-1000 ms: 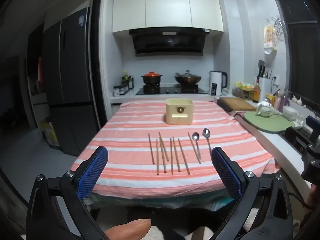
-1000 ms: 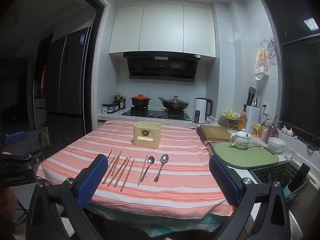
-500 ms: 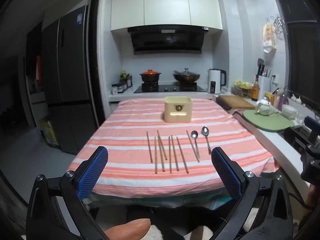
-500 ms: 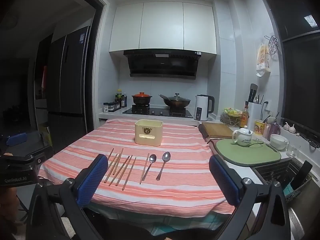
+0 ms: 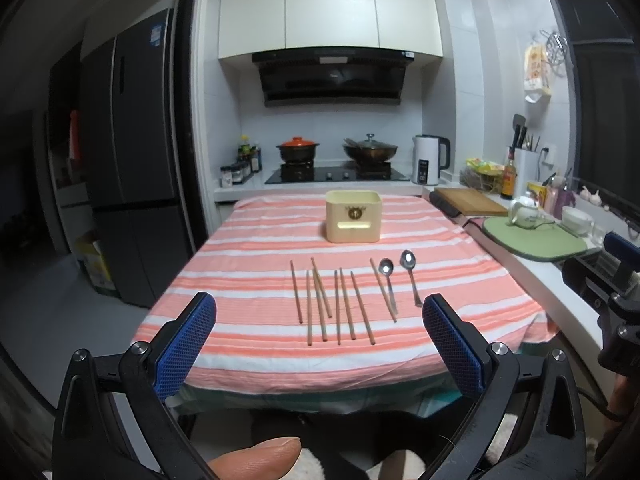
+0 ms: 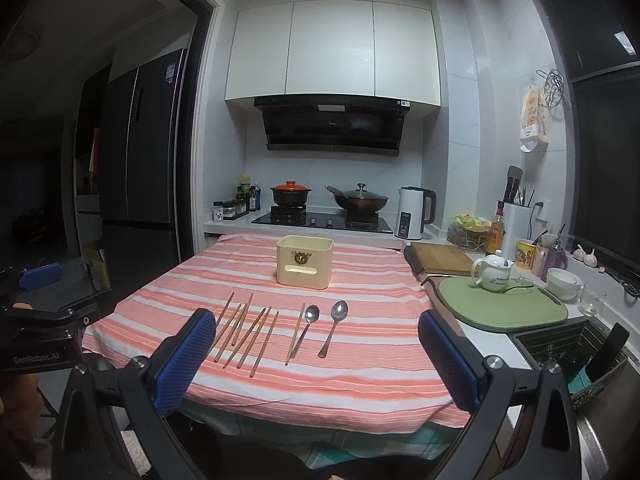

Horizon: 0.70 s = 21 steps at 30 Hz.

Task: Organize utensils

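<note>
**Utensils laid out on striped table, both tongs spread and empty**

Left gripper (image 5: 319, 334): black frame, blue textured pads, jaws wide apart, nothing between them. It hangs off the near edge of the table. A fingertip (image 5: 256, 458) of the person shows below it.

Right gripper (image 6: 314, 338): same build, jaws likewise wide apart and empty, also short of the near table edge. Each gripper appears at the margin of the other's view.

Table covered with a pink-and-white striped cloth (image 5: 248, 248): lies straight ahead of both tongs.

Wooden chopsticks (image 5: 332, 306): a loose row of slim brown sticks flat on the cloth, ahead of the left gripper and roughly centred between its pads; ahead and toward the left pad of the right gripper (image 6: 250, 332). Some sticks touch or cross. One further stick lies apart, just beside the smaller spoon.

Smaller metal spoon (image 5: 387, 280): bowl pointing away from the tongs, to the right of the chopsticks.

Larger metal spoon (image 5: 411, 274): just right of the smaller one, not touching it, bowl also pointing away.

Cream square plastic utensil holder (image 5: 353, 216): upright beyond the utensils, well apart from them, its interior not visible.

Green mat with a white teapot (image 6: 493, 274): on the counter, right of both tongs.
</note>
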Tool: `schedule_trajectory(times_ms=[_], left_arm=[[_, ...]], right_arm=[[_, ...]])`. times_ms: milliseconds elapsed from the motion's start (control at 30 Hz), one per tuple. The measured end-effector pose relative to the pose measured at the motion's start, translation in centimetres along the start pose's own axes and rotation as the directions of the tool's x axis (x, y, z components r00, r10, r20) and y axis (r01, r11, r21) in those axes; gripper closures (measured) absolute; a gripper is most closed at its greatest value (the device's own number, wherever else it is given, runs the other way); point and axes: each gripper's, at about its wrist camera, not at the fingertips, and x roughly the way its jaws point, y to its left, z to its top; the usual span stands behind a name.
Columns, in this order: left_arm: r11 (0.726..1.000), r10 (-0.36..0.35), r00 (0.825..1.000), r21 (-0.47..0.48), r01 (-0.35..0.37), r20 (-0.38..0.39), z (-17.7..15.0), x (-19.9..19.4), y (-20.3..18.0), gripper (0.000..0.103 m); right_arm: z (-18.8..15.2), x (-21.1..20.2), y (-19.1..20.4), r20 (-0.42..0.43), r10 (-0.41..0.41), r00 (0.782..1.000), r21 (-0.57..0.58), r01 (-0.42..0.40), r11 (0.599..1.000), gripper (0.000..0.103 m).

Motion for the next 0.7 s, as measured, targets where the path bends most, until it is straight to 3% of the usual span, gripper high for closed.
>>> schedule_trajectory(times_ms=[700], left_arm=[[1.0, -0.009, 1.0, 0.004, 0.009, -0.021, -0.25, 0.63, -0.28, 0.0]], right_arm=[[-0.23, 0.65, 0.61, -0.018, 0.023, 1.0, -0.003, -0.023, 1.0, 0.0]])
